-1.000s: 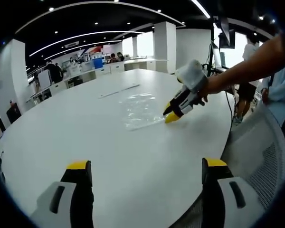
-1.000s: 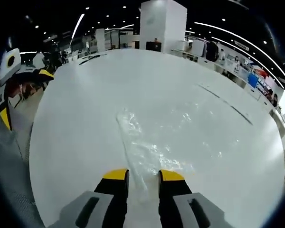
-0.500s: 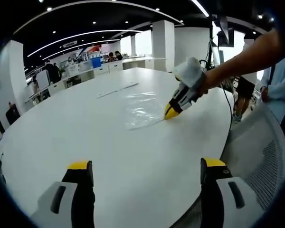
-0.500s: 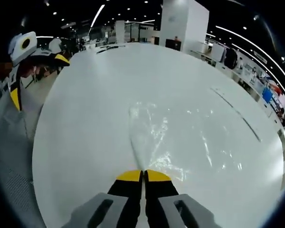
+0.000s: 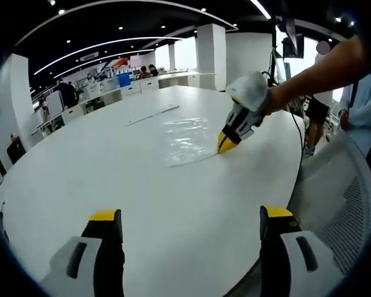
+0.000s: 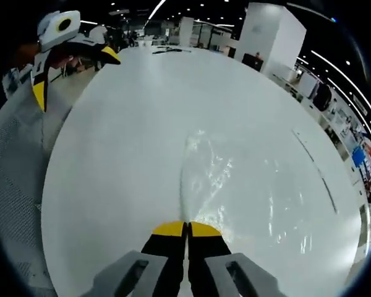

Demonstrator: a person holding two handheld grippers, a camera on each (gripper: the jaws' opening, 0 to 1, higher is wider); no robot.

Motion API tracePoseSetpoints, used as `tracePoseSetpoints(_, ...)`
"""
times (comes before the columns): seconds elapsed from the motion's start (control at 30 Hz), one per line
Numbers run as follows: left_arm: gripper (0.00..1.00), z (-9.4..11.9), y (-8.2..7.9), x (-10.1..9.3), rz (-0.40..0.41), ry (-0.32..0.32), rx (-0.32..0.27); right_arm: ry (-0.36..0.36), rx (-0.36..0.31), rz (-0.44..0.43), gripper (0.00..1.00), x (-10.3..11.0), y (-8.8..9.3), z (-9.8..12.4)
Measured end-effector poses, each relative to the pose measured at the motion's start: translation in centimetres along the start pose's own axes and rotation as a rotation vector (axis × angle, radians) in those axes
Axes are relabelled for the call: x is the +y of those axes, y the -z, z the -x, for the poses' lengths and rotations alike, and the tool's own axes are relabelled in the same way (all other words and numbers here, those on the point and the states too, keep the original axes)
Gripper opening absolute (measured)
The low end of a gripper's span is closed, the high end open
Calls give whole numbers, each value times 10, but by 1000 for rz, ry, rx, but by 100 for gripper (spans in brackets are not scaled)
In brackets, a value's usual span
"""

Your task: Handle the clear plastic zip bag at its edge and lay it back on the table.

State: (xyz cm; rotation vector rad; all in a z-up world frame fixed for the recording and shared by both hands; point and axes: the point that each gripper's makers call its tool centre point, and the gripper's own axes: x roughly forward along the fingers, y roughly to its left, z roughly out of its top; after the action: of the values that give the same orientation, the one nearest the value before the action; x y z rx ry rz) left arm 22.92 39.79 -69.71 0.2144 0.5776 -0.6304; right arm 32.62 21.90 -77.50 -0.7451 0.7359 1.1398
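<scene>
On the white table (image 5: 111, 167), the clear zip bag (image 6: 235, 185) is spread flat, its near edge pinched between the closed jaws of the right gripper (image 6: 187, 228). Well short of the bag, the left gripper (image 5: 188, 216) is held with jaws wide apart.

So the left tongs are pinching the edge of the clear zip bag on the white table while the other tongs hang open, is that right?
Not quite: it is the right tongs, not the left, that are shut on the edge of the clear zip bag, as the right gripper view shows. The left tongs are the ones hanging open over the white table.
</scene>
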Motion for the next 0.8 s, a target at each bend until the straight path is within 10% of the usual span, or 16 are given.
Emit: tracePoseSetpoints(0.8,89,-16,-8,-6,-26,35,-2,-10,0,200,0,9,-13,31)
